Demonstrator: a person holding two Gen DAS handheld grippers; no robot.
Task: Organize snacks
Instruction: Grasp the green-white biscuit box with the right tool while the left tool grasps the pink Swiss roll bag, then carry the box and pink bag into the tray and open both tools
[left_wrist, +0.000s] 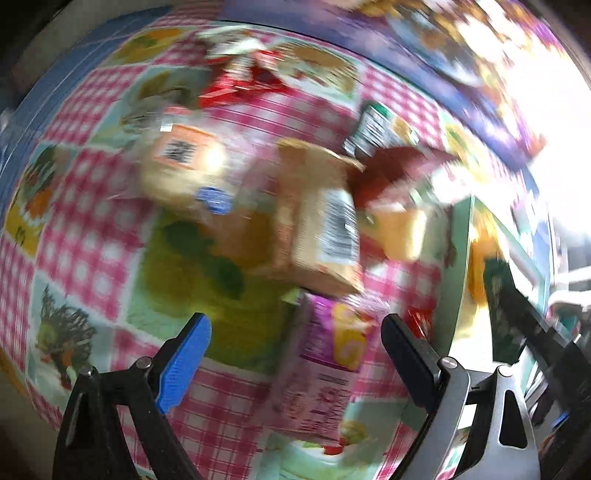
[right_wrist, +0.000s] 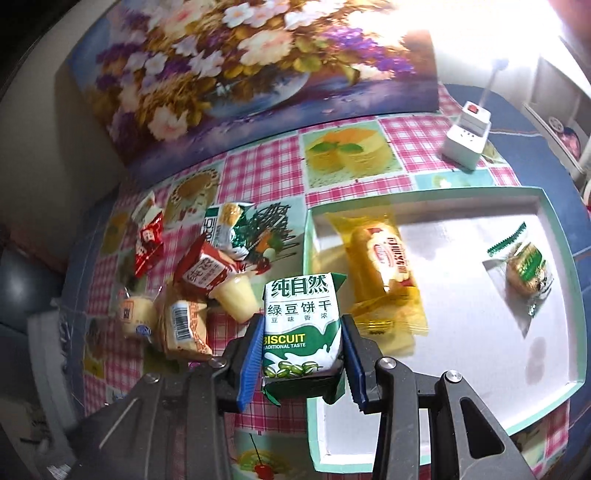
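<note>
My right gripper (right_wrist: 301, 345) is shut on a green and white biscuit pack (right_wrist: 301, 325), held above the left rim of the white tray (right_wrist: 554, 221). In the tray lie a yellow cake pack (right_wrist: 384, 266) and a small green-edged pastry pack (right_wrist: 528, 271). Left of the tray is a pile of snacks: a red pack (right_wrist: 205, 273), a jelly cup (right_wrist: 236, 297), an orange barcode pack (right_wrist: 184, 325). The left wrist view is blurred. My left gripper (left_wrist: 295, 354) is open above a pink snack pack (left_wrist: 321, 373), near an orange barcode pack (left_wrist: 325, 232).
A flower painting (right_wrist: 240, 74) stands at the back of the checkered tablecloth (right_wrist: 258, 170). A white power strip (right_wrist: 467, 136) sits at the back right behind the tray. The tray edge (left_wrist: 460, 280) shows right of my left gripper.
</note>
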